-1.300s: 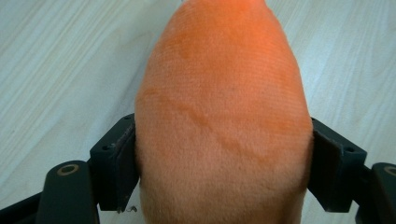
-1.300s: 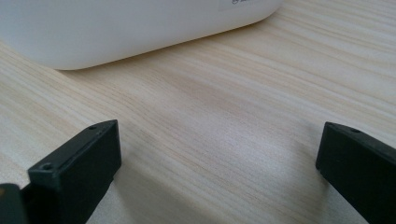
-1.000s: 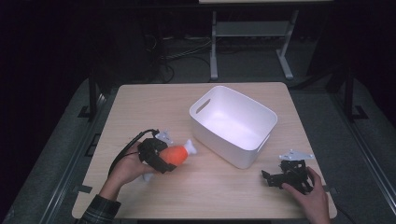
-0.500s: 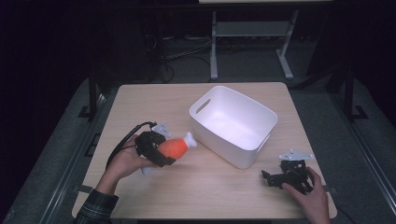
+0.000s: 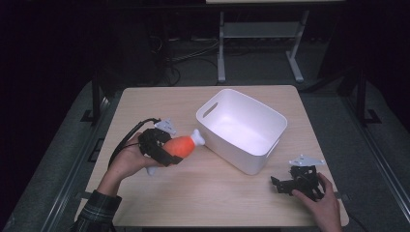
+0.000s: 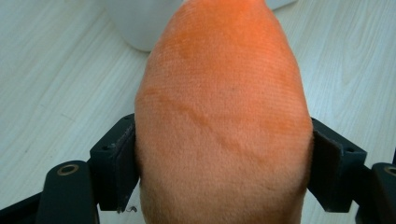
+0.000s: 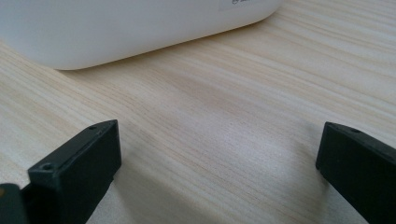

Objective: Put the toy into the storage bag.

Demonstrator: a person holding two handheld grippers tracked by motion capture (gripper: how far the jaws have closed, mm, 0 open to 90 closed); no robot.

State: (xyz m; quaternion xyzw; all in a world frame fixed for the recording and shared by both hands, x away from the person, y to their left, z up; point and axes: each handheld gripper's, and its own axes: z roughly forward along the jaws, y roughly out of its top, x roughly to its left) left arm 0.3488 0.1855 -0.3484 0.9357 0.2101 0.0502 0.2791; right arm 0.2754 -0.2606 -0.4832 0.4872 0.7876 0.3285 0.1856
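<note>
An orange plush drumstick with a white bone end pointing toward the white bin hangs above the table's left half. My left gripper is shut on it; in the left gripper view both black pads press into the plush drumstick. The right gripper rests on the table near the front right corner, held by a hand. Its jaws stand wide apart over bare wood in the right gripper view, the gripper open, with the bin wall just ahead.
The bin sits at the table's middle right, tilted diagonally, with a handle cutout on its left wall. The wooden table has dark floor around it and a metal stand behind. Cable trails from the left gripper.
The left hand has lifted the drumstick off the table and carried it up and slightly toward the bin. The right gripper has stayed put.
</note>
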